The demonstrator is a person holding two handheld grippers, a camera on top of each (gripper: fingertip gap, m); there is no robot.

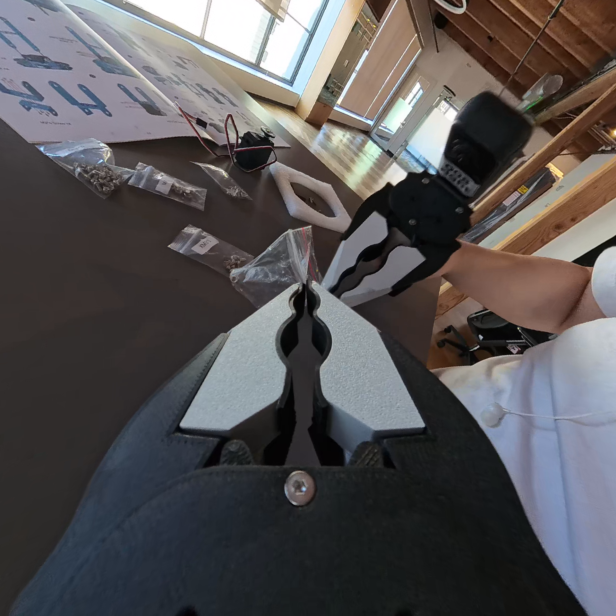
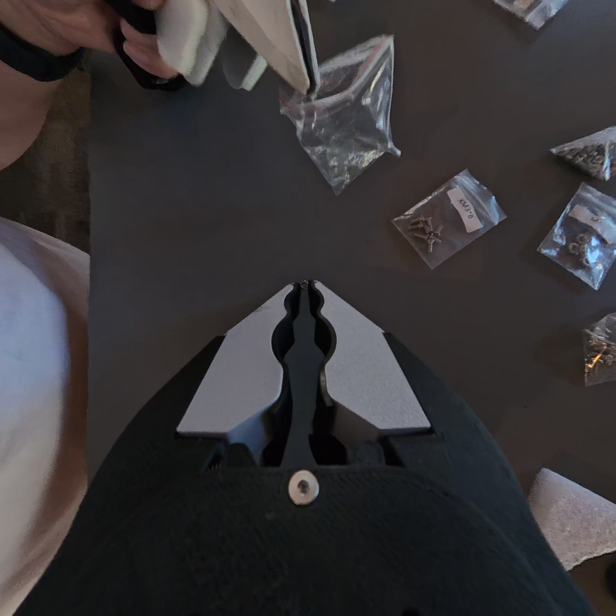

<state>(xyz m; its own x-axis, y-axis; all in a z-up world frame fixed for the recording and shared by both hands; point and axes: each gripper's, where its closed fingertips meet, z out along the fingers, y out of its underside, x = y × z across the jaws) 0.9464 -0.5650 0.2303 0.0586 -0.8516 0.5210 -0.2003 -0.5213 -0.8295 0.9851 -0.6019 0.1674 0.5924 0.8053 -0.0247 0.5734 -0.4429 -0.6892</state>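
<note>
My left gripper (image 1: 308,286) is shut on the top edge of a clear zip bag (image 1: 280,266) with a red seal line, which rests on the dark table (image 1: 83,316). The right wrist view shows that gripper (image 2: 310,87) pinching the bag (image 2: 346,120) at its corner. My right gripper (image 2: 304,285) is shut on a tiny metallic screw or nut (image 2: 304,284) at its tips, above bare table (image 2: 200,216). In the left wrist view the right gripper (image 1: 335,291) hovers just right of the bag, held by a bare forearm.
Several small bags of screws lie about (image 1: 90,166) (image 1: 166,186) (image 1: 210,246) (image 2: 446,216) (image 2: 580,240). A white foam frame (image 1: 306,196) (image 2: 566,510), a black servo with wires (image 1: 253,150) and a printed instruction sheet (image 1: 83,76) lie farther off. The table edge runs on the right. Left tips to right tips: about 9 centimetres.
</note>
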